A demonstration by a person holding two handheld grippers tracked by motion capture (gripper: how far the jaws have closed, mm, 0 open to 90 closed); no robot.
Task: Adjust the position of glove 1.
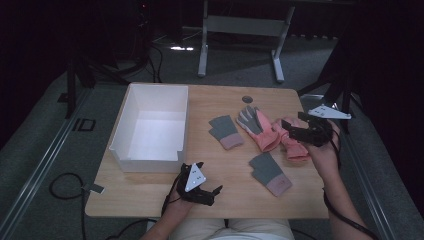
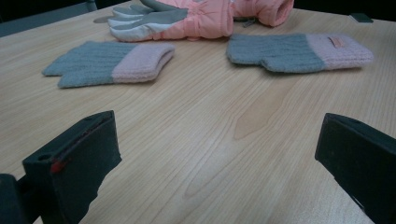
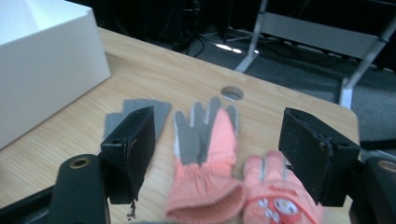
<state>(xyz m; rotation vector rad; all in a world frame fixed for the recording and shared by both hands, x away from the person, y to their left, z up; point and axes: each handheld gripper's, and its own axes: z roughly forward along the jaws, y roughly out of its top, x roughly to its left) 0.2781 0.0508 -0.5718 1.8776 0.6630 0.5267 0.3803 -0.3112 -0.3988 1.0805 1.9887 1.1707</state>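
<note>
Four gloves lie on the light wooden table [image 1: 150, 200] in the high view: two pink padded ski gloves with grey palms side by side at the right, one [image 1: 260, 129] nearer the middle and the other [image 1: 295, 145] under your right hand, plus two grey knitted mitts with pink cuffs, one [image 1: 226, 131] left of the ski gloves and one [image 1: 270, 173] nearer you. An open white rectangular box [image 1: 150, 125] stands at the left of the table. Your left gripper [image 1: 216, 192] rests low on the near edge in front of the box, well apart from every glove. Your right gripper [image 1: 289, 125] hangs over the ski gloves at the right edge.

From the left gripper view, your jaws stand wide apart with bare wood between them. Beyond them lie a knitted mitt [image 2: 112, 63] at the left, the second mitt [image 2: 299, 51] at the right, and a pink ski glove [image 2: 187, 21] behind them.

From the right gripper view, your jaws are spread, pinching nothing. They frame both ski gloves from above: one [image 3: 205, 158] lies palm up between them, the other [image 3: 275, 196] just beside it by the right-hand jaw. The white box [image 3: 46, 60] stands at the left.
</note>
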